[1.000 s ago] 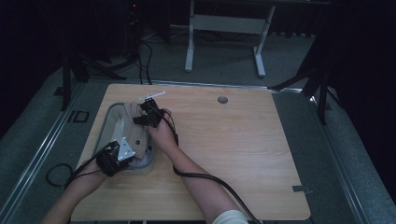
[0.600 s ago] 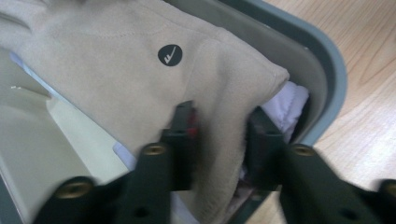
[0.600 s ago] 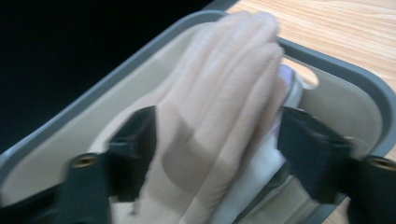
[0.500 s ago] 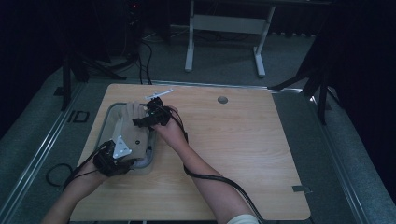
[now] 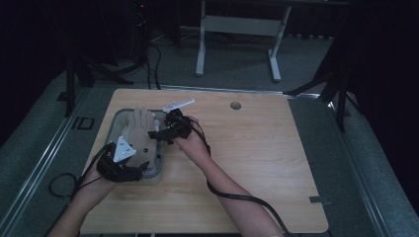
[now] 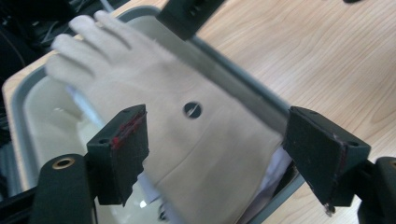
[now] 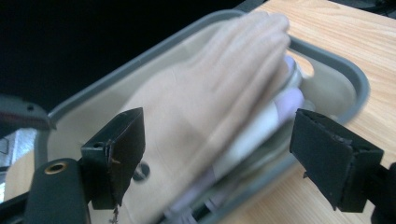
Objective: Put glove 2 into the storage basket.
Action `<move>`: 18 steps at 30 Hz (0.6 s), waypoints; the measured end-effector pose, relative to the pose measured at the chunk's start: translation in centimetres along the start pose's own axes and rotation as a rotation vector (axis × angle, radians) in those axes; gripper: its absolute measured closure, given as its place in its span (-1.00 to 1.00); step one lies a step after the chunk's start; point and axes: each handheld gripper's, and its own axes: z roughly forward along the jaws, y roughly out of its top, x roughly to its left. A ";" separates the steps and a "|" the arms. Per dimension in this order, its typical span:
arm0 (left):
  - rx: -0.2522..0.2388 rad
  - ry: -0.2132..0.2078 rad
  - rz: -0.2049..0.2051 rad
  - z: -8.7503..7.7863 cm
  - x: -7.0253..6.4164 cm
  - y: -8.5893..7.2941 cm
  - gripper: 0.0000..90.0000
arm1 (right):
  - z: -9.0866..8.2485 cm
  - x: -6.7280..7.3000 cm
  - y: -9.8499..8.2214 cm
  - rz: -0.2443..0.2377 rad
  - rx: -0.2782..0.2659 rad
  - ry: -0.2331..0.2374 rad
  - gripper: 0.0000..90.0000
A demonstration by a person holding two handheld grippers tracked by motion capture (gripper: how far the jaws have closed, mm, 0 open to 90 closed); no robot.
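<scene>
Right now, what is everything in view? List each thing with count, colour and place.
glove: one, beige, small round hole in it, lying in the tray on top of paler items.
paler items: count unclear, whitish, under the glove.
tray: one, grey, left part of the table.
table: one, light wood, round hole near far edge.
frame: one, white metal, on the floor beyond the table.
left gripper: black, fingers have just been opening, over the glove.
right gripper: black, open above the tray.

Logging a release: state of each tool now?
Left tool: open, just opening, above the glove.
Right tool: open, just opened, holding nothing.
</scene>
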 end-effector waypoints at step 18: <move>-0.084 -0.141 -0.048 2.8 -4.0 3.1 -0.69 | -4.4 -2.4 -3.9 -0.018 0.013 -0.072 -0.60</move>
